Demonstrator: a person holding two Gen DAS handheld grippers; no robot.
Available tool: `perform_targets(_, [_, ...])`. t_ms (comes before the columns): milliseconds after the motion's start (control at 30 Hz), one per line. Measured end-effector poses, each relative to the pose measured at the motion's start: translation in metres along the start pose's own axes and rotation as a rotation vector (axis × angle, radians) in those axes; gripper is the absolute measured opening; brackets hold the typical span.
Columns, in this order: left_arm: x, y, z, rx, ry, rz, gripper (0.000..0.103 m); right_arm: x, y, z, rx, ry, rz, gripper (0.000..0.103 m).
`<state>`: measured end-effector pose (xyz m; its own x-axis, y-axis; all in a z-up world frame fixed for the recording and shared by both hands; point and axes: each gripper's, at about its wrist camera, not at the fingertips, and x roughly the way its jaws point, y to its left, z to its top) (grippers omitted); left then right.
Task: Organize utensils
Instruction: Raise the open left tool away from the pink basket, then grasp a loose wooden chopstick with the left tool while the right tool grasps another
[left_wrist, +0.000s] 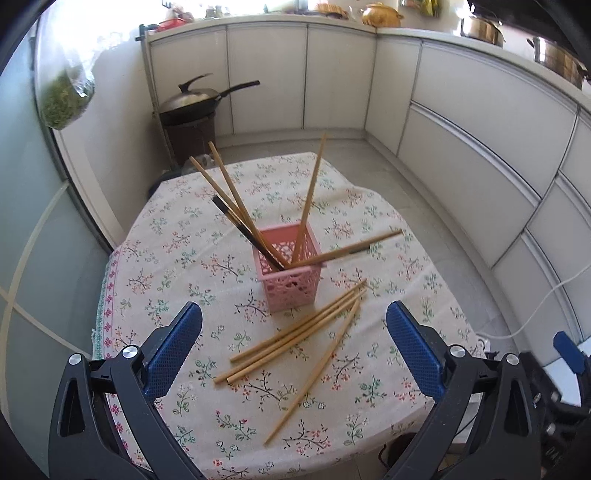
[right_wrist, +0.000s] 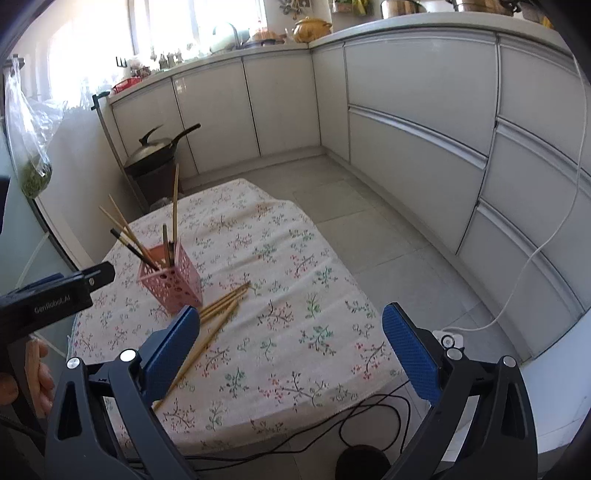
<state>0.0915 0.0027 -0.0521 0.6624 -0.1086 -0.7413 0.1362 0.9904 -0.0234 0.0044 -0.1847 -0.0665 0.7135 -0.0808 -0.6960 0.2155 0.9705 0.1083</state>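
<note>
Both your grippers are hanging wide open over the table, gripping nothing.

Your left gripper (left_wrist: 293, 325) is facing the pink basket (left_wrist: 291, 284) straight ahead, chopsticks leaning out of it; four loose chopsticks (left_wrist: 295, 338) are lying between its fingers. Your right gripper (right_wrist: 291, 326) is sitting right of them, its left finger (right_wrist: 171, 347) covering their near ends.

- The basket (left_wrist: 290, 275) walls hide the lower ends of the upright chopsticks (left_wrist: 236, 201).
- In the right wrist view, the right gripper's left finger (right_wrist: 173, 350) covers part of the loose chopsticks (right_wrist: 221, 306) beside the basket.
- The hand (right_wrist: 37, 373) left of the basket is cut off by the picture's edge.
- The counter (left_wrist: 295, 18) clutter beyond the basket is too small and overexposed to tell.
</note>
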Motion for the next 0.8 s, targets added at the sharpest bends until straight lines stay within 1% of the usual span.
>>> perform_targets(200, [0.002,-0.008,-0.009,0.051,0.020,-0.008,0.096,0.012,-0.008,-0.026,0.022,0.128,0.034,0.096])
perform_targets(267, [0.005,-0.010,-0.016,0.070,0.046,-0.024,0.096,0.016,-0.011,-0.031,0.036,0.165,0.040,0.096])
perform_targets(400, [0.031,-0.018,-0.036,0.096,0.181,-0.089,0.096,0.020,-0.021,-0.030,0.111,0.203,0.065,0.096])
perform_targets(433, [0.044,-0.021,-0.042,0.095,0.235,-0.118,0.096,0.020,-0.024,-0.030,0.127,0.206,0.069,0.096])
perform_targets(500, [0.061,-0.023,-0.051,0.074,0.290,-0.154,0.096,0.021,-0.029,-0.029,0.159,0.214,0.078,0.096])
perform_targets(567, [0.082,-0.019,-0.065,0.040,0.358,-0.146,0.096,0.023,-0.034,-0.030,0.179,0.235,0.087,0.096])
perform_targets(667, [0.097,-0.005,-0.079,0.033,0.434,-0.122,0.096,0.028,-0.042,-0.030,0.227,0.268,0.101,0.096])
perform_targets(733, [0.108,0.006,-0.089,0.040,0.508,-0.107,0.096,0.032,-0.047,-0.030,0.275,0.296,0.131,0.096])
perform_targets(800, [0.116,0.014,-0.097,0.035,0.556,-0.080,0.096,0.036,-0.047,-0.031,0.302,0.327,0.167,0.096])
